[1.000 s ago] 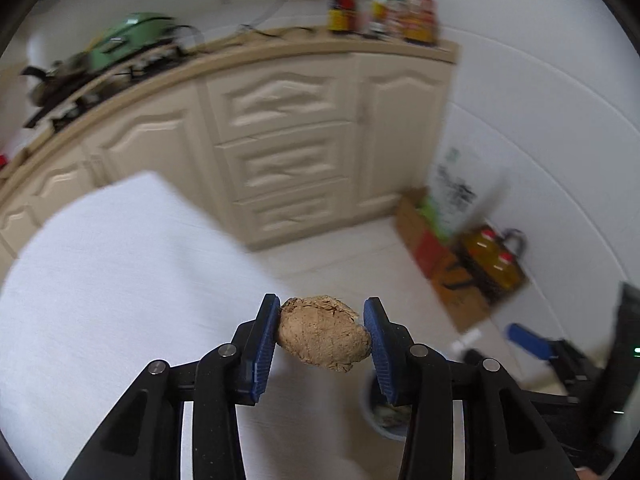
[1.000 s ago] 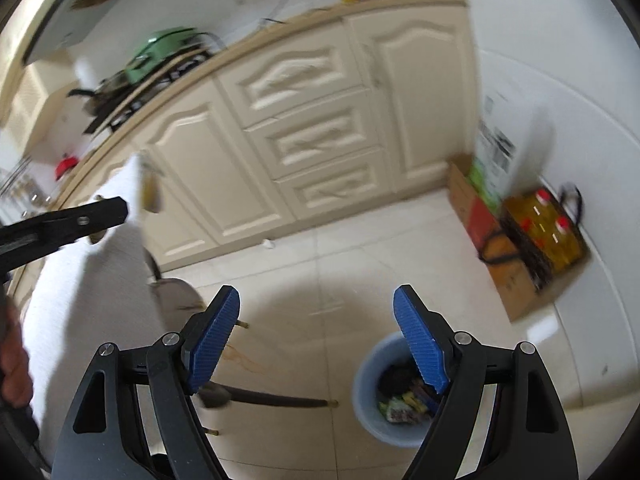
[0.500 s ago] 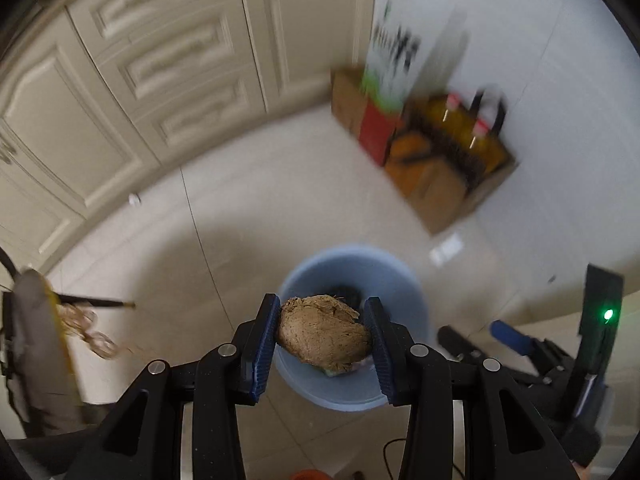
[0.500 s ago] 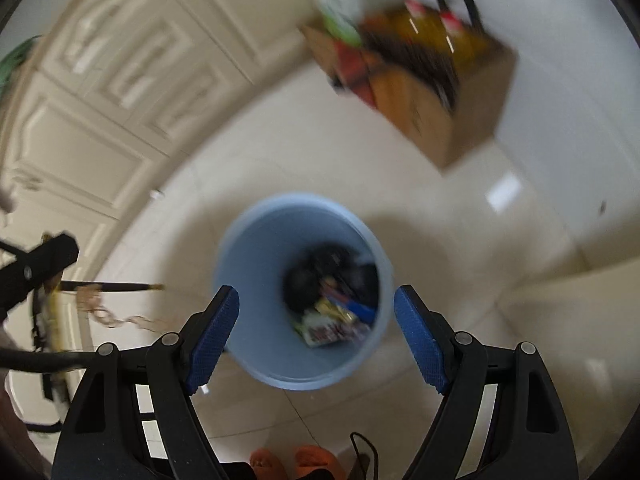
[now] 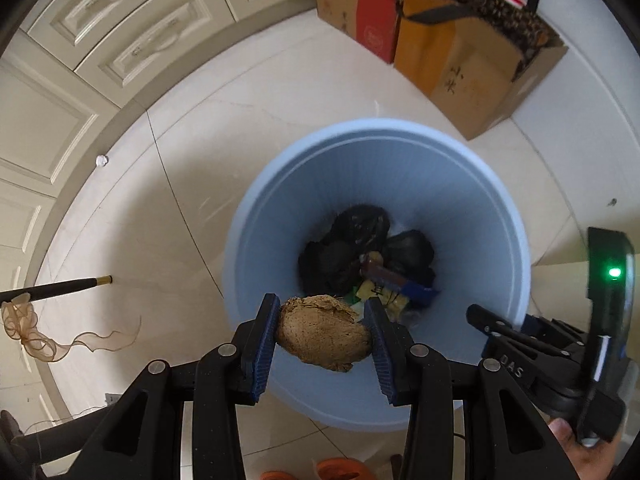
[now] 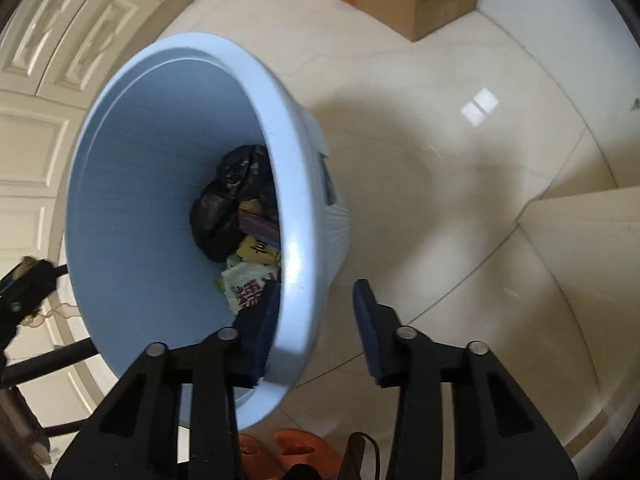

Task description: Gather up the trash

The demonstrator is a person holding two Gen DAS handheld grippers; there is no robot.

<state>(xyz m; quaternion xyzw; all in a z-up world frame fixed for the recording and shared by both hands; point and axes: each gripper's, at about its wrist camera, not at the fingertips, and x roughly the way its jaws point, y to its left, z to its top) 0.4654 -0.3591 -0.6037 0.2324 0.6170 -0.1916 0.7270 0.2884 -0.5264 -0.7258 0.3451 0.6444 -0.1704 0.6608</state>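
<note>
The cream tiled floor [image 5: 304, 80] fills most of what I see, with pale panelled cabinets [image 5: 100, 40] curving along its far edge. On it stands the light blue trash bin [image 5: 492, 216], round and open-topped, right below me. Beyond the bin, against the wall, cardboard boxes and a paper bag with black handles [image 5: 460, 48] stand side by side. At the bottom of the bin lies the trash already there: crumpled black bags [image 5: 352, 240] and, just beside them, a few printed wrappers [image 6: 248, 284]. My left tongs [image 5: 323, 330] point straight down over the near part of the bin's mouth, and their blue pads are pressed onto both ends of a brown, rough, crumpled lump [image 5: 324, 332], which hangs above the inside of the bin, clear of its rim. My right tongs [image 6: 316, 316] have just been closing, and they straddle the bin's rim [image 6: 296, 264]: one blue pad is inside against the wall, the other outside and apart from it, so the grip is not yet tight. Off to the side, a dark stick with a tan ribbon [image 5: 36, 328] tied to it lies low across the floor.
</note>
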